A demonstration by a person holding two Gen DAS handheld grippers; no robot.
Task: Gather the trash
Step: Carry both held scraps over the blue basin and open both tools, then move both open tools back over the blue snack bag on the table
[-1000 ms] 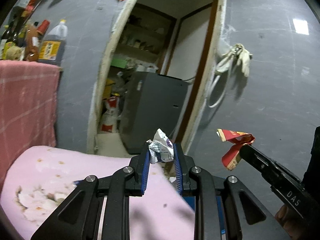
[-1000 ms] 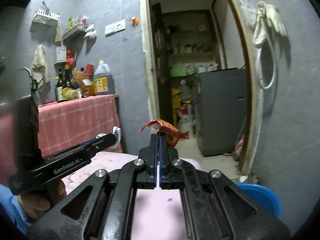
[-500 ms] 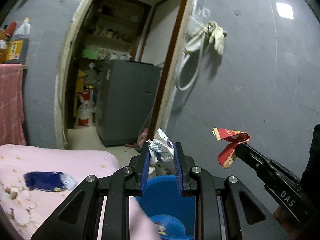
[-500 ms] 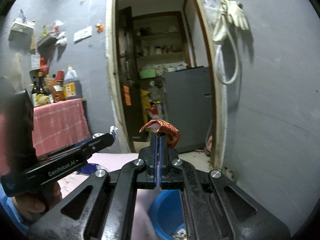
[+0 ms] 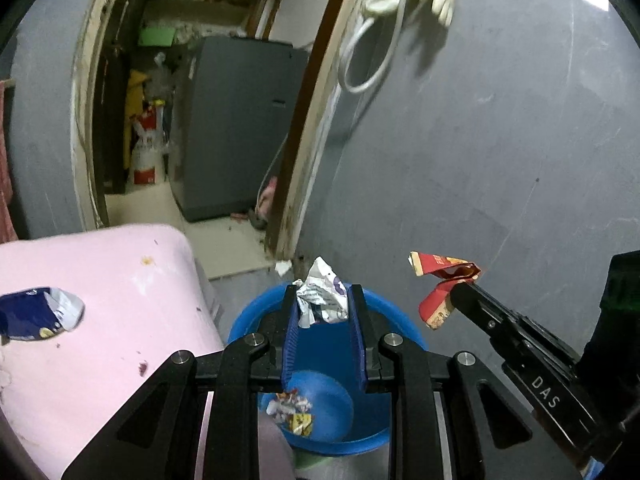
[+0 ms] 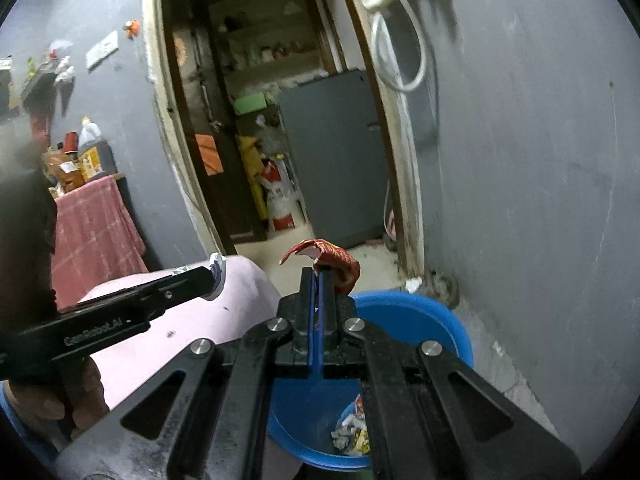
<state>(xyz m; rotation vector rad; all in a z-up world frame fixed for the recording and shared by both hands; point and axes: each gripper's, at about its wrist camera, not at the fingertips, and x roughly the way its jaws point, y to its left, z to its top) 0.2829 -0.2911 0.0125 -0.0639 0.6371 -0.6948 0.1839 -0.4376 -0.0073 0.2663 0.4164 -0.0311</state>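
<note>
While both hover above the blue bin (image 5: 372, 436), left gripper (image 5: 323, 308) clamps white wrapper (image 5: 322, 300), right gripper (image 6: 317, 276) red wrapper (image 6: 336, 260)

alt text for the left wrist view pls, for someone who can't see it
The left tool grips a crumpled white wrapper above a blue bucket with trash at its bottom. At right, the right tool pinches a red wrapper; a blue packet lies on the pink surface at left.

Blue bucket (image 5: 372, 304) rim partly hidden behind gripper frame; trash inside (image 5: 294, 412) too small to identify; blue wrapper (image 5: 36, 314) cut at left edge.
</note>
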